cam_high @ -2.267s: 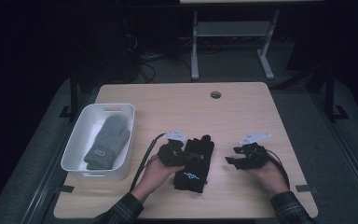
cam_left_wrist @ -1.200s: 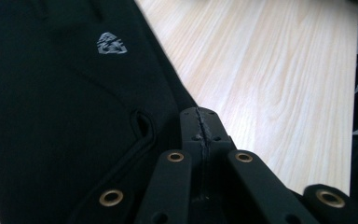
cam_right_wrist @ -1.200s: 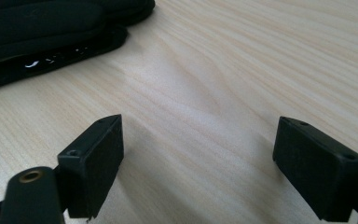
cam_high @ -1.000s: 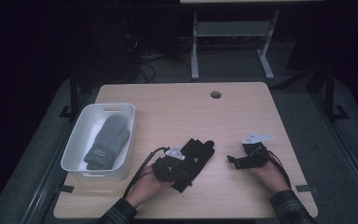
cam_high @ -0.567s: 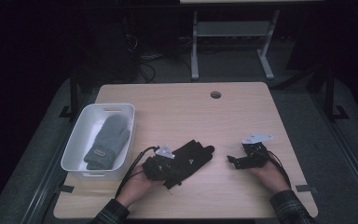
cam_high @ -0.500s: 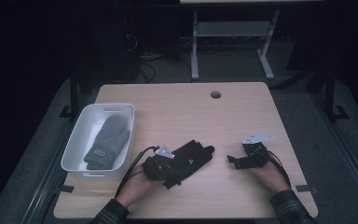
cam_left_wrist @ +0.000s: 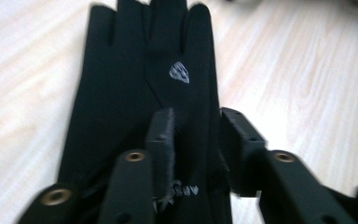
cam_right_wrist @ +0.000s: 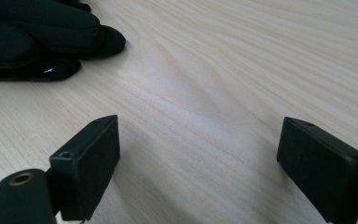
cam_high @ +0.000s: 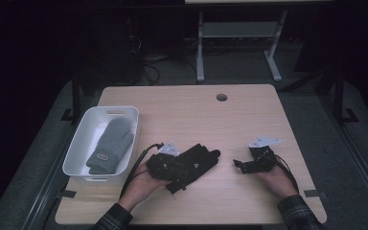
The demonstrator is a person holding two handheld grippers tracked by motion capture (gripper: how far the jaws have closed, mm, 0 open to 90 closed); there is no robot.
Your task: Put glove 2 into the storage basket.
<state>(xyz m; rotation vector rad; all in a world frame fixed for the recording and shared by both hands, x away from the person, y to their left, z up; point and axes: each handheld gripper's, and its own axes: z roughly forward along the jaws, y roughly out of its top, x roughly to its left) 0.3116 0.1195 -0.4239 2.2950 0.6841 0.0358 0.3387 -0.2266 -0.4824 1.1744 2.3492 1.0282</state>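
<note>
A black glove with a small white logo lies flat on the wooden table, fingers pointing up and to the right. My left gripper rests low over its cuff end. In the left gripper view the jaws have just been opening; they stand apart with the glove lying under and between them, and the pads do not press on it. My right gripper sits on the table right of the glove, open with bare wood between its jaws. The glove's fingertips show at the upper left of the right gripper view.
A white bin stands at the table's left edge with a grey mitten inside. A round cable hole sits near the far edge. Desk legs and cables stand on the dark floor beyond.
The left hand has drawn the black glove to the left and turned it, so its fingers now point up-right. The right hand has stayed where it was.
</note>
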